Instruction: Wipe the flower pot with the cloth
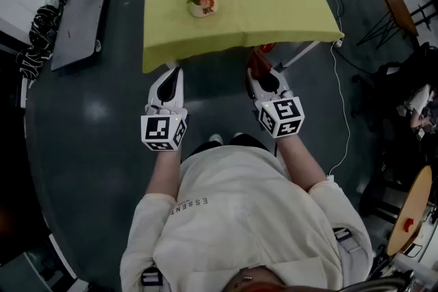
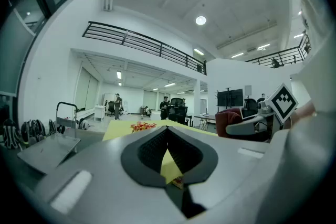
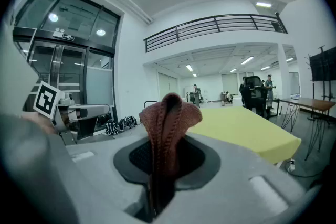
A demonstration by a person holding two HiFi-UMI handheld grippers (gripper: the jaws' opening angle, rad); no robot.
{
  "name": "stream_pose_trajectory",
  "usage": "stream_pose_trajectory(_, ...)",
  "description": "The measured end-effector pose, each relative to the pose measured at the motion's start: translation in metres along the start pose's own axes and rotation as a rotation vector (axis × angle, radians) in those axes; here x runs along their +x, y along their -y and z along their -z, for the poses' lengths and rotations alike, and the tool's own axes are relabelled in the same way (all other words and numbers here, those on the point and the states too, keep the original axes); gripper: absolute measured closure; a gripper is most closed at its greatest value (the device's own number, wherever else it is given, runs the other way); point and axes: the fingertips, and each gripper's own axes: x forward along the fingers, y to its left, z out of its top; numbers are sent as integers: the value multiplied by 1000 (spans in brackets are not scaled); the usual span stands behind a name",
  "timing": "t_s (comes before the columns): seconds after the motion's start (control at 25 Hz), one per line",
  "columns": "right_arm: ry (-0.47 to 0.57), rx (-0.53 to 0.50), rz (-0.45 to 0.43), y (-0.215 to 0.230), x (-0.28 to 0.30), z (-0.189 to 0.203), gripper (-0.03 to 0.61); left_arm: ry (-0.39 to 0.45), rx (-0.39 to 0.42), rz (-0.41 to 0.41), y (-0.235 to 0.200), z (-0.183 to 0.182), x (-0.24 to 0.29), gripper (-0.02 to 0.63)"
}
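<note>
Right gripper (image 1: pixel 261 76) clamps soft cloth (image 3: pixel 169 119), left gripper (image 1: pixel 172 74) closed, empty
Flower pot (image 1: pixel 200 9) looks light, tippy; steady it at base

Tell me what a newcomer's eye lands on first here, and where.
A bright yellow table fills the top of the head view, with a flower pot of red and orange blooms on it. Short of its near edge, the right gripper is shut on a reddish-brown cloth, while the left gripper beside it is shut and empty.
</note>
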Motion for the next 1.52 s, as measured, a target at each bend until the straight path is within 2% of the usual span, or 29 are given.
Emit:
stream_pose_trajectory(0.44, -15, -1, 12, 3, 2, 8, 523, -3, -17, 7, -3, 7, 2, 603)
stream_pose_trajectory(0.68, -5, 62, 43, 13, 3, 8, 522, -18, -26, 9, -6, 12, 4, 603)
stream_pose_trajectory(0.88, -32, 84, 33, 19, 16, 17, 522, -47, -41, -2, -18, 24, 12, 603)
stream_pose_trajectory(1.04, -50, 94, 20, 30, 45, 20, 522, -65, -57, -16, -37, 34, 35, 603)
stream_pose_trajectory(1.24, -87, 81, -45, 46, 101, 21, 522, -104, -49, -36, -64, 46, 76, 603)
stream_pose_trajectory(1.52, -134, 38, -91, 88, 207, 6, 522, -158, -44, 13, -111, 60, 172, 603)
